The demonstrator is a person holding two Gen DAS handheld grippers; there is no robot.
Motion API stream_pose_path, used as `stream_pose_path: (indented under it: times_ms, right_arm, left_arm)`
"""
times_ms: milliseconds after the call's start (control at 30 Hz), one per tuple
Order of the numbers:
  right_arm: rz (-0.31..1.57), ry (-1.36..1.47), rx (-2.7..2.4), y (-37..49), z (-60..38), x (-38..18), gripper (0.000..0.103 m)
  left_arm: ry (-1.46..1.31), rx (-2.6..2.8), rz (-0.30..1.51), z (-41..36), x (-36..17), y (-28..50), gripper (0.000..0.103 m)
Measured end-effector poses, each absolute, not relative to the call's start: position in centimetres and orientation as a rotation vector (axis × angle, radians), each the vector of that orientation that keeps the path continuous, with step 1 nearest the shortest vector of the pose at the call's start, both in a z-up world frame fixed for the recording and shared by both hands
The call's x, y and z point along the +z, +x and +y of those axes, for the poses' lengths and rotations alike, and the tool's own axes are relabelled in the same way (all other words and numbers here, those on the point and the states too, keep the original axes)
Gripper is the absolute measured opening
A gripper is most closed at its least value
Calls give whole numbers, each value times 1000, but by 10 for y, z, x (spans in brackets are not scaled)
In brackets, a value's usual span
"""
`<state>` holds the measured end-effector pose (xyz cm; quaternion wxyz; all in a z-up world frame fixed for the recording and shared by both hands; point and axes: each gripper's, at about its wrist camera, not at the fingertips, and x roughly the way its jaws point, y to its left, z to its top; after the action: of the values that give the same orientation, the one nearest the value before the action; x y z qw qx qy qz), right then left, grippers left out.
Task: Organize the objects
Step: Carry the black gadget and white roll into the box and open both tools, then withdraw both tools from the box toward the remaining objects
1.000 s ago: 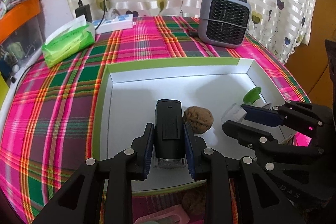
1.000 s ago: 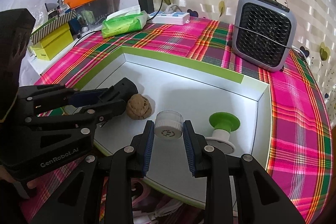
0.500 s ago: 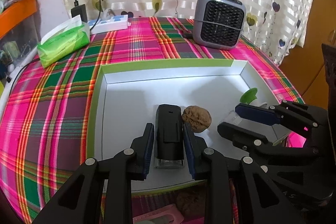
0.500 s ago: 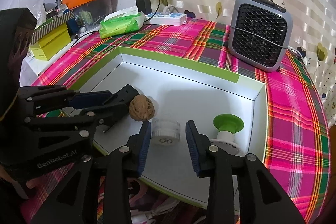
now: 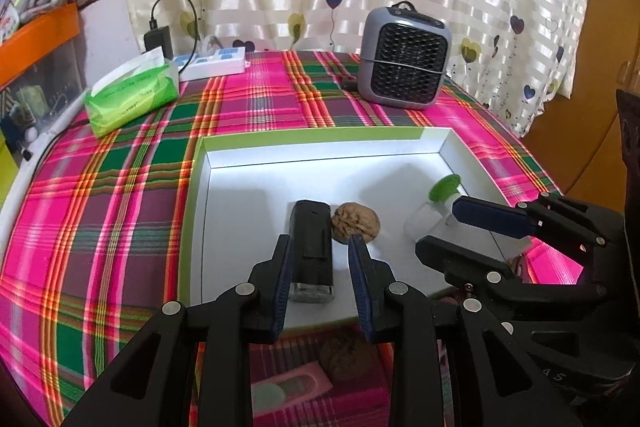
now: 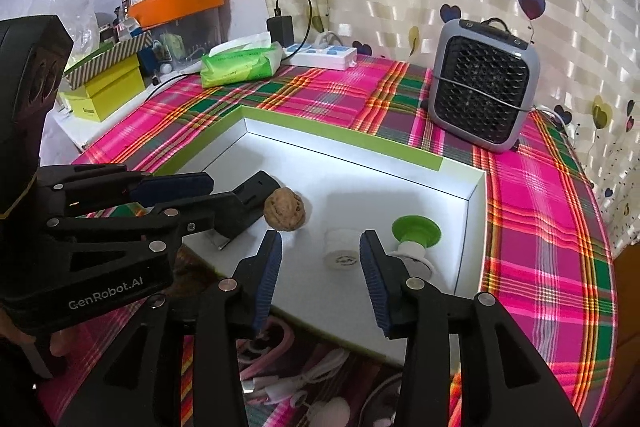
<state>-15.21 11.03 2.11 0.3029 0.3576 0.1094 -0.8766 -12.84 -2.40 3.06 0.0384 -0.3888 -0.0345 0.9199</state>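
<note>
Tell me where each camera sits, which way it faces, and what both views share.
Left wrist: on the left gripper, looking forward and down along its open blue-padded fingers at a black rectangular device lying in the shallow white green-rimmed box; the right gripper enters from the right.
Right wrist: on the right gripper, whose jaws have just been opening, a small white round jar lying loose between them; the left gripper shows at left.
Shared: box, brown walnut, green-capped bottle, grey mesh-fronted fan.

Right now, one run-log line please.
left gripper: open, black device between | right gripper: just opened, white jar released | tray: walnut inside
</note>
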Motion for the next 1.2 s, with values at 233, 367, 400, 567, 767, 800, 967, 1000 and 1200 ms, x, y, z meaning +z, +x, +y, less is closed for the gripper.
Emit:
stream_pose_path:
  times_ms: [233,367,400,567,767,800,967,1000,1200]
  right_arm:
    - [263,925,-2327,-138,118,28,45]
    - [248,920,-2315,-127,120,29,45]
    - [246,919,-2315,-125,121,30,45]
    - [234,909,-2312,-111,124,32,45]
    - [229,895,-2295,-94,127,33,45]
    - [229,893,-2293,-90,128,33,45]
    - [229,877,-2289,-74,131,36,45]
    - [230,875,-2289,-71,132,36,45]
    - [228,864,-2292,-54,138,39,45]
  left_arm:
    - [-1169,2829,-74,-15,35,-109,27]
    - [-1159,2827,-70,-12,35,-97,26]
    - [-1157,2828,-69,-11,36,-95,26]
    - [-1141,2833,-69,-9,38,-82,26]
    - [-1130,2842,-60,-6,39,-65,26]
    - [-1128,2844,-60,-5,40,-61,26]
    - [-1110,2866,-50,-1,43,-43,26]
    - [-1108,2869,-48,0,44,-40,26]
    - [-1090,2881,-34,6,47,-23,26]
